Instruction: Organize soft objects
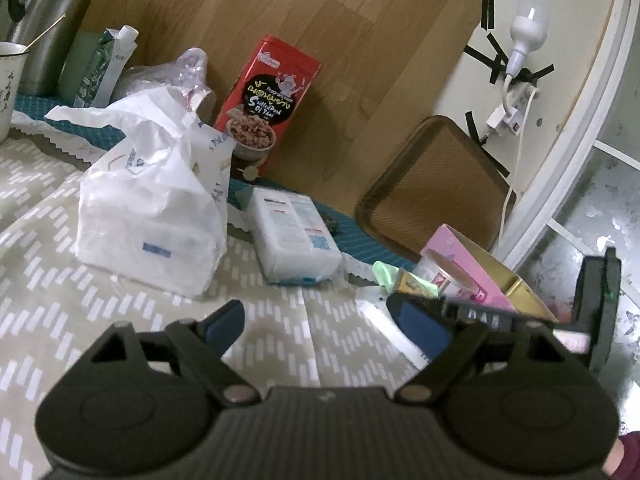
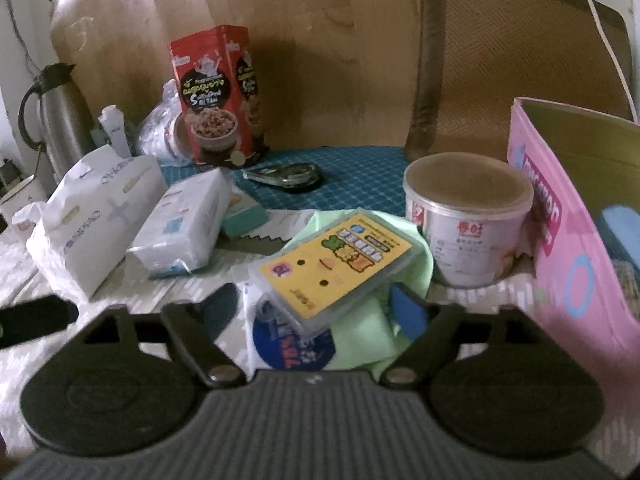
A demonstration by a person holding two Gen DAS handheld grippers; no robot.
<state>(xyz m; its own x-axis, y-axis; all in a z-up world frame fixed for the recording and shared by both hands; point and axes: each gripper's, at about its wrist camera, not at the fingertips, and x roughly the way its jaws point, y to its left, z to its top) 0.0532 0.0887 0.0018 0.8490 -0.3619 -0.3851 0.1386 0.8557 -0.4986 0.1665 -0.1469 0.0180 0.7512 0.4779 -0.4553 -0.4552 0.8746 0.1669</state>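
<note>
So, nearest stuff first, working back:

Left claw (image 1: 316,320): sitting low over the patterned cloth on the worktop (image 1: 60,280), jaws standing wide apart with nothing between them, blue pads showing.

Right claw (image 2: 308,308): also gaping wide, not gripping anything. It's hovering right over a pale green cloth (image 2: 360,332) and a clear case with a yellow card (image 2: 336,264) that's lying tilted on top of that cloth. A round blue printed thing is peeking out under the case, too blurry to say what it is.

White tissue pack (image 2: 180,228): lying on the cloth just beyond the claws, well apart from both of them.

White plastic bag (image 1: 156,216): sitting just beside the tissue pack, crumpled at the top and looking stuffed with something blocky.

Lidded cup (image 2: 468,228): standing upright next to the green cloth, in the right wrist view.

Pink box (image 2: 568,240): sitting open at the worktop's edge right by the cup, with something blue inside it.

Red tin (image 1: 268,100): standing upright further back against a wooden board (image 1: 320,20).

Carton (image 1: 108,68): standing back there too, by a clear crinkled bag.

Steel flask (image 2: 52,120): sitting at the far corner.

Brown tray (image 1: 436,184): leaning against the wall at the back.

Soft things overall: all resting on the worktop, none being held.
</note>
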